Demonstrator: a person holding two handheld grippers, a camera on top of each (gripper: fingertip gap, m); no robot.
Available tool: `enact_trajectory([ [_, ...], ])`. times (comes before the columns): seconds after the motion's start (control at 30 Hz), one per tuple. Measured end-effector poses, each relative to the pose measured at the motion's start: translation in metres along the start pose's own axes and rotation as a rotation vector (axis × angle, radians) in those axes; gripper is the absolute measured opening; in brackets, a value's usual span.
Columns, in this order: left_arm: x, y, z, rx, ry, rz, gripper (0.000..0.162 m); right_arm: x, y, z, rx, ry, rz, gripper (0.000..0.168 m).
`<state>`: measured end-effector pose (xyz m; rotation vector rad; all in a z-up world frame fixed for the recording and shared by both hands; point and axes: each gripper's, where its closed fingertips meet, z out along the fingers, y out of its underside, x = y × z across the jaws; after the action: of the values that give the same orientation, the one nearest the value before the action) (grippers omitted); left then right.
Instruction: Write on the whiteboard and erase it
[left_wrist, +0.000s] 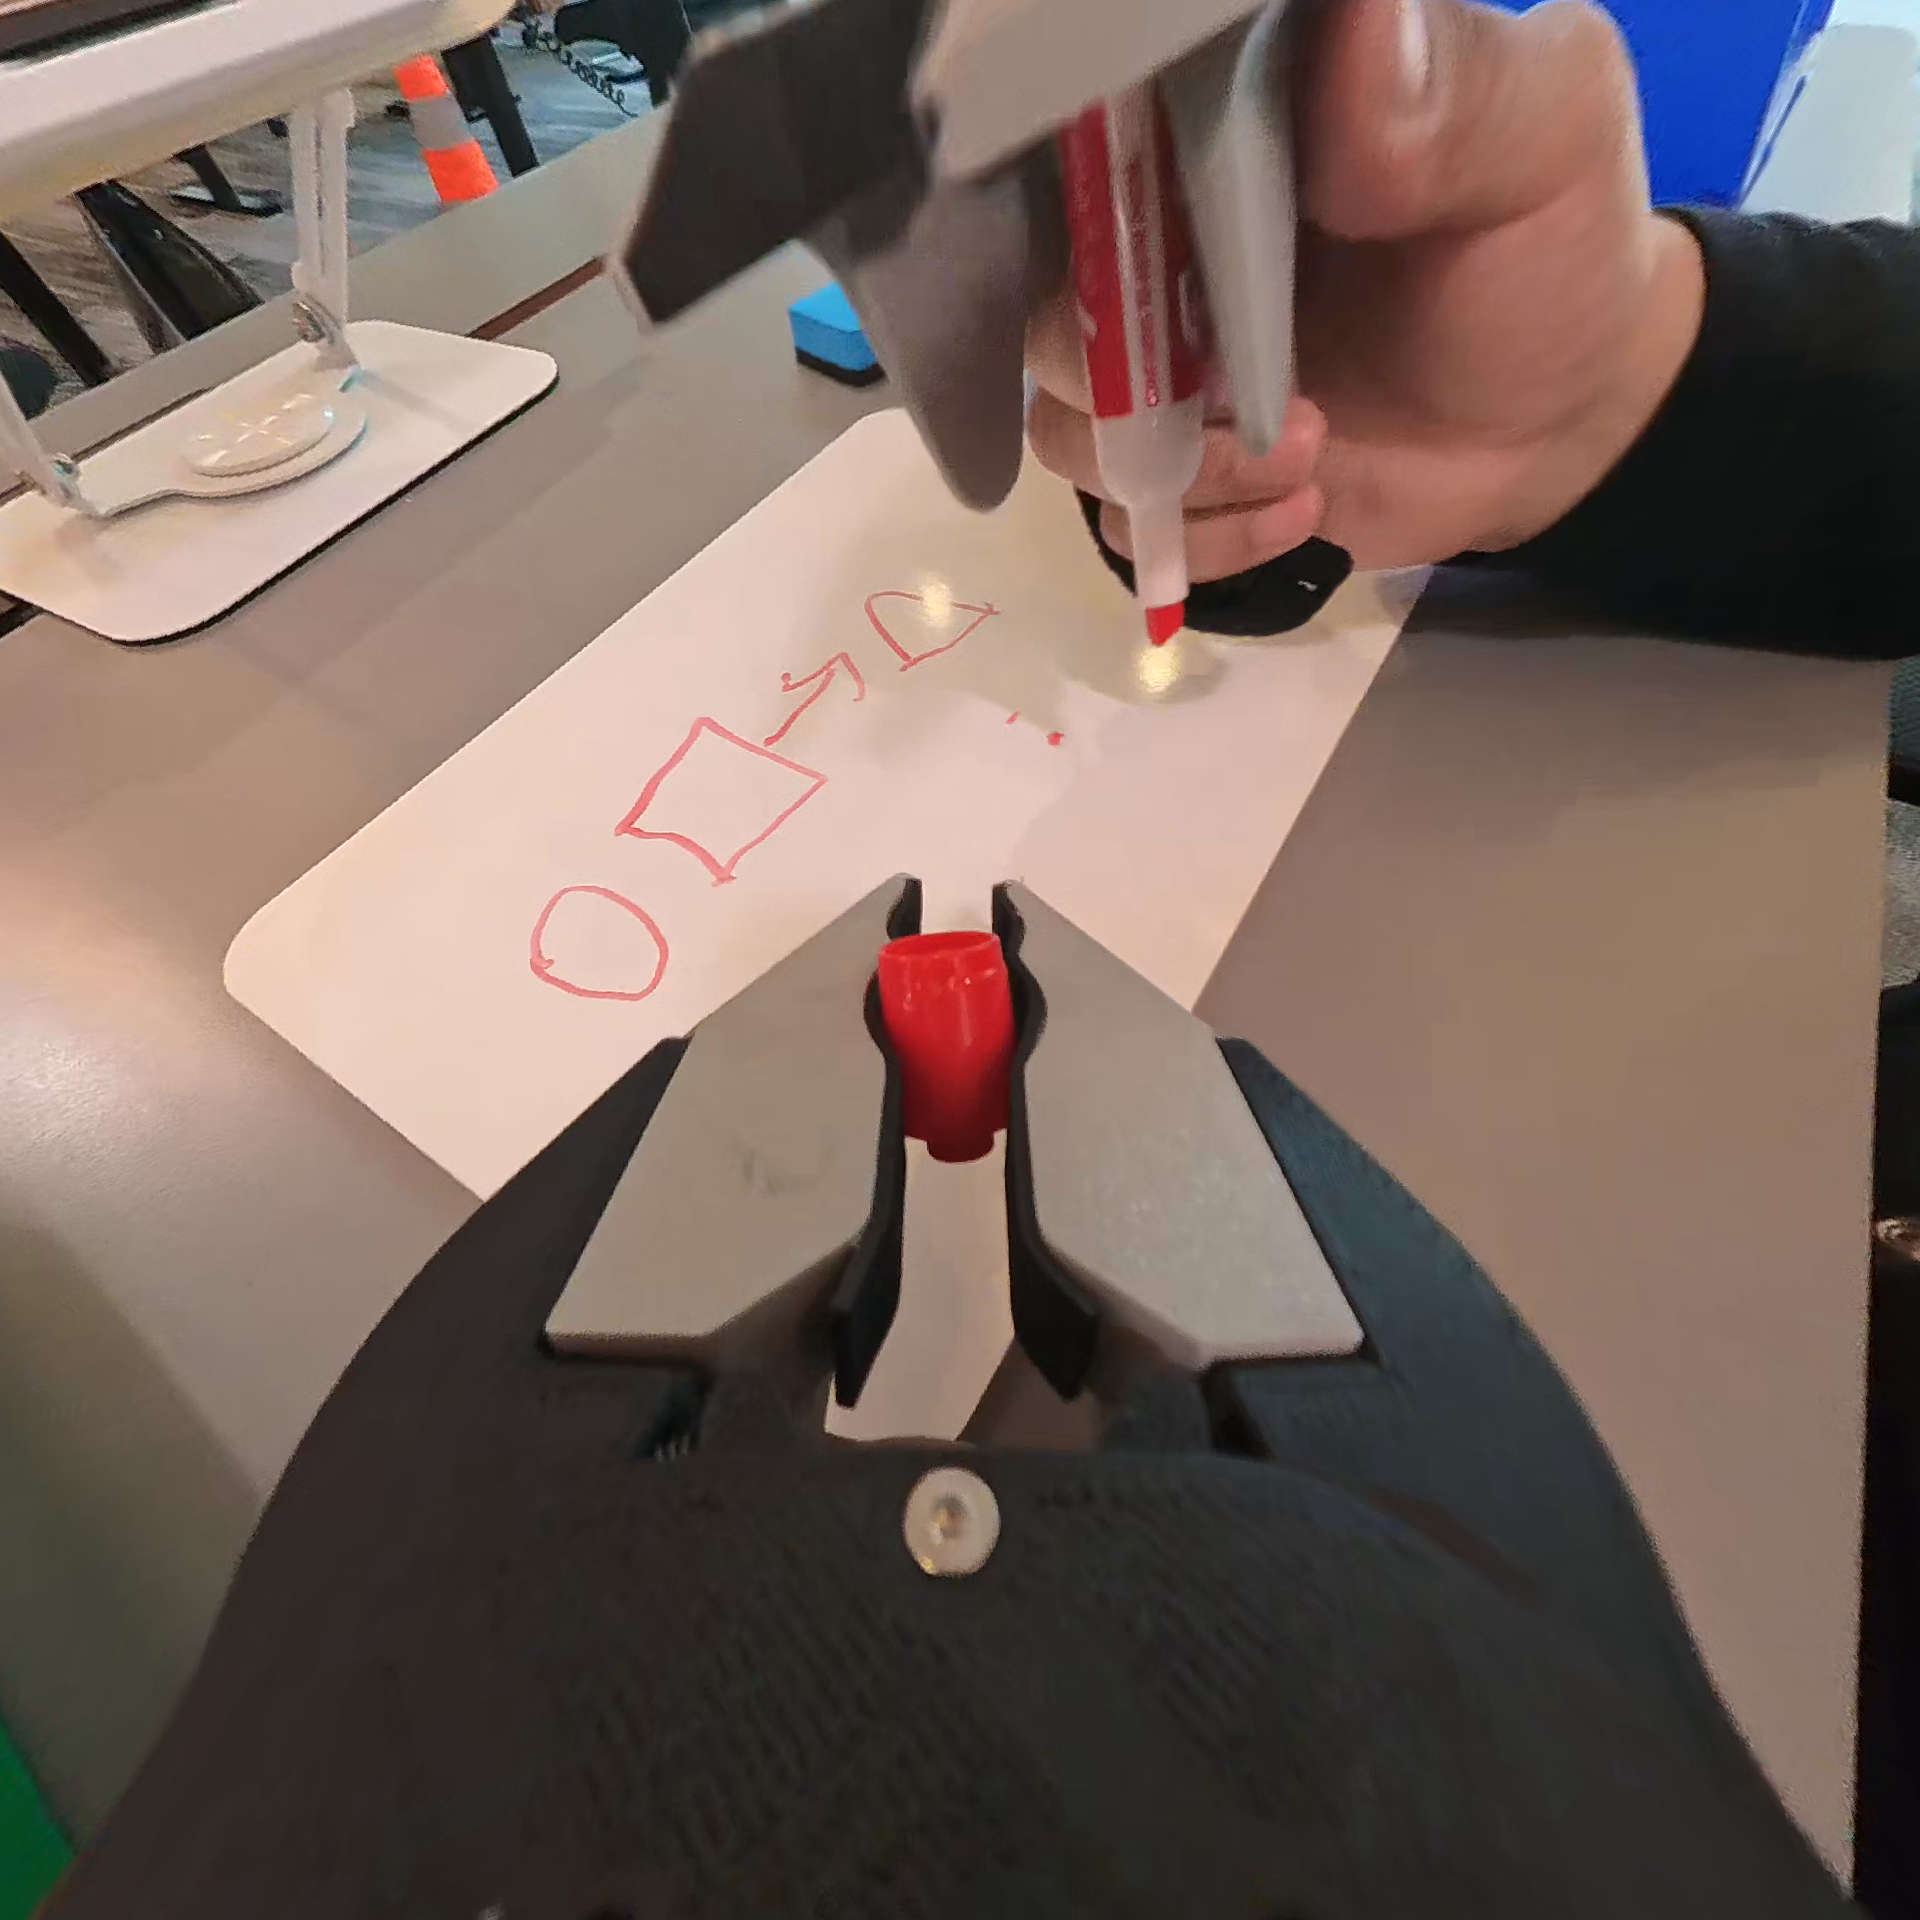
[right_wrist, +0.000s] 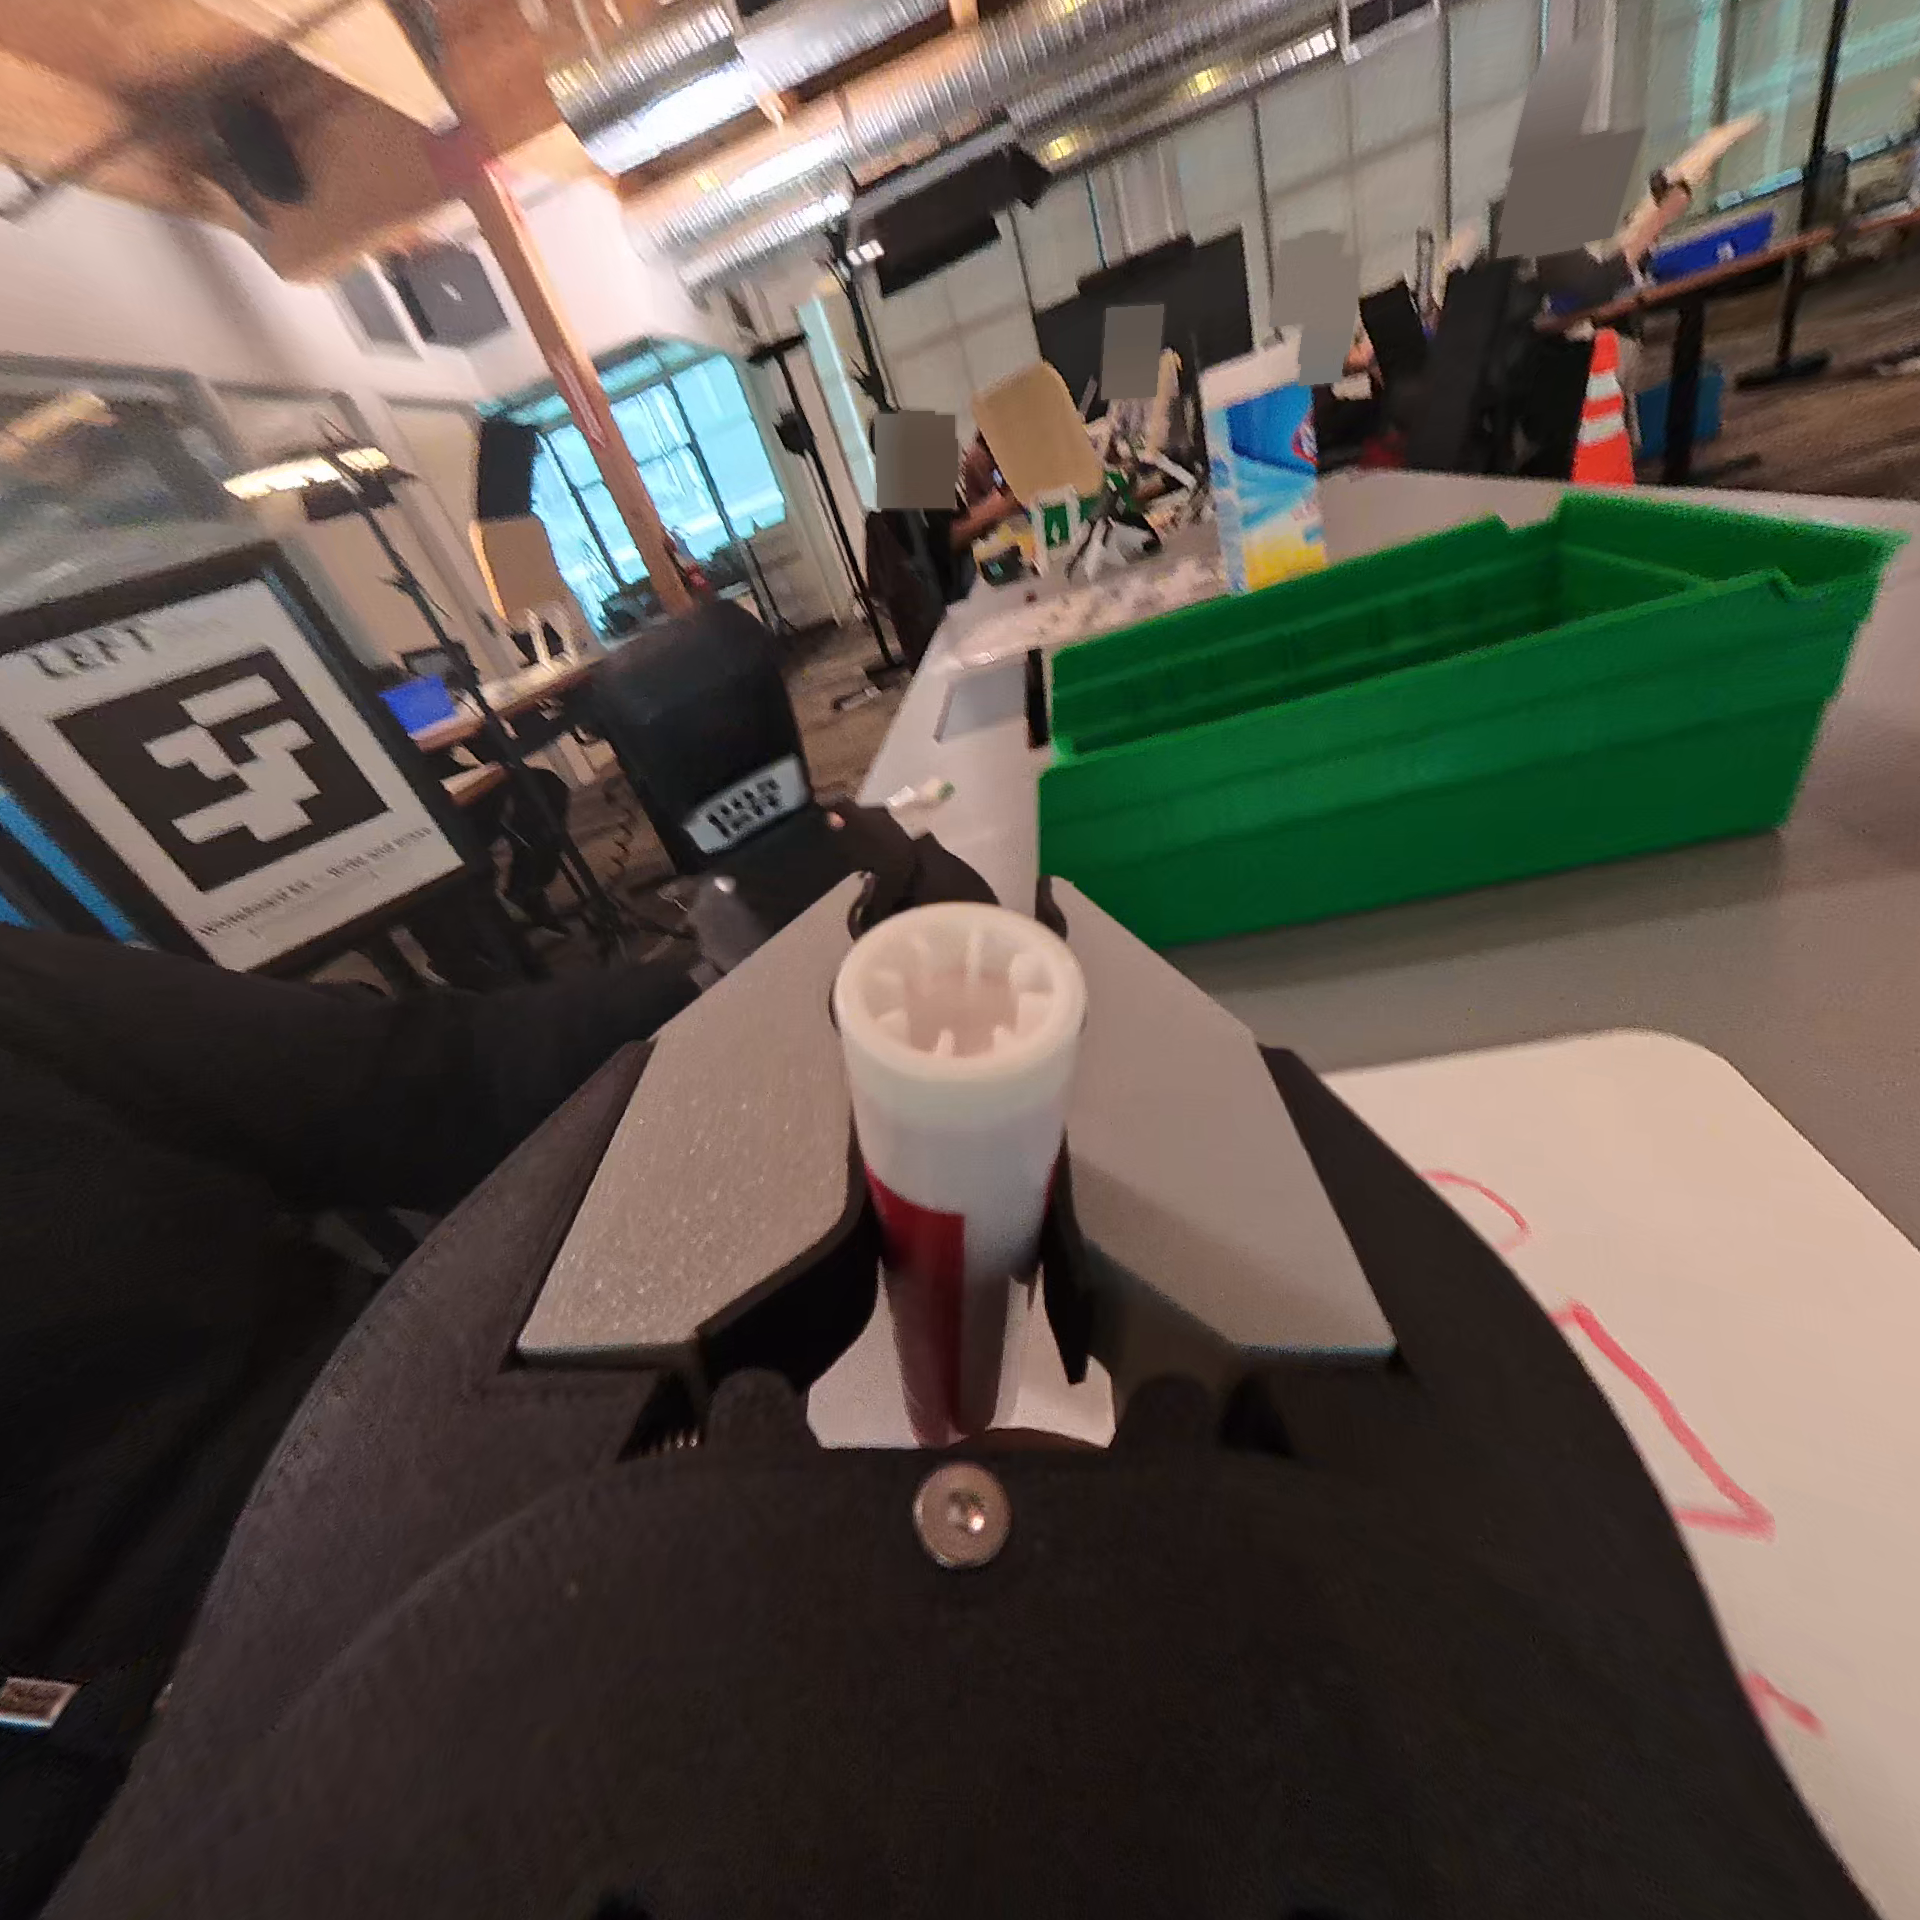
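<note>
The whiteboard (left_wrist: 1195, 831) bore four red figures. One red marker (left_wrist: 1132, 343) was clamped above it by the right gripper (left_wrist: 1122, 457); one cap (left_wrist: 951, 1029) was gripped in the left gripper's (left_wrist: 956, 904) fingers.

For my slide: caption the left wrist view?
Left gripper holds red cap; right gripper poises marker over whiteboard.

The left gripper (left_wrist: 956, 899) points toward twelve o'clock, jaws clamped, level above the surface. At one o'clock the right gripper (left_wrist: 1117, 473) angles downward, clamped, gripped by a hand (left_wrist: 1455, 312).
</note>
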<state>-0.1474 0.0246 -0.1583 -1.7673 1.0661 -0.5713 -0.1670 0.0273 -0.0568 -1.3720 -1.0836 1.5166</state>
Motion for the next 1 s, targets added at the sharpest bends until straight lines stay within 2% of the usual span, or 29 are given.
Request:
enact_trajectory([
  [0.03, 0.002, 0.0, 0.0, 0.001, 0.007, 0.003, 0.011, -0.006, -0.004, 0.002, 0.022, -0.017, -0.005, 0.028],
  [0.23, 0.01, -0.003, 0.002, 0.008, 0.029, 0.01, 0.011, -0.03, -0.01, 0.012, 0.046, -0.087, -0.032, 0.027],
  [0.33, 0.013, -0.004, 0.001, 0.019, 0.038, 0.016, 0.011, -0.036, -0.026, -0.001, 0.11, -0.102, -0.054, 0.027],
  [0.43, 0.034, -0.007, -0.003, 0.043, 0.155, 0.022, 0.011, -0.035, -0.045, -0.024, 0.191, -0.116, -0.062, 0.027],
  [0.53, 0.045, -0.01, -0.005, 0.063, 0.199, 0.03, 0.011, -0.025, -0.061, -0.047, 0.278, -0.079, -0.053, 0.027],
  [0.67, 0.053, -0.009, -0.003, 0.046, 0.243, 0.019, 0.011, -0.026, -0.07, -0.057, 0.339, -0.11, -0.023, 0.027],
  [0.73, 0.051, -0.011, 0.0, 0.047, 0.226, 0.01, 0.011, -0.032, -0.066, -0.048, 0.331, -0.147, -0.001, 0.026],
  [0.87, 0.05, -0.017, 0.006, 0.063, 0.176, -0.009, 0.011, -0.047, -0.04, -0.014, 0.214, -0.199, 0.021, 0.026],
  [1.0, 0.053, -0.017, 0.007, 0.06, 0.182, 0.0, 0.011, -0.049, -0.009, 0.012, 0.072, -0.156, -0.04, 0.026],
])
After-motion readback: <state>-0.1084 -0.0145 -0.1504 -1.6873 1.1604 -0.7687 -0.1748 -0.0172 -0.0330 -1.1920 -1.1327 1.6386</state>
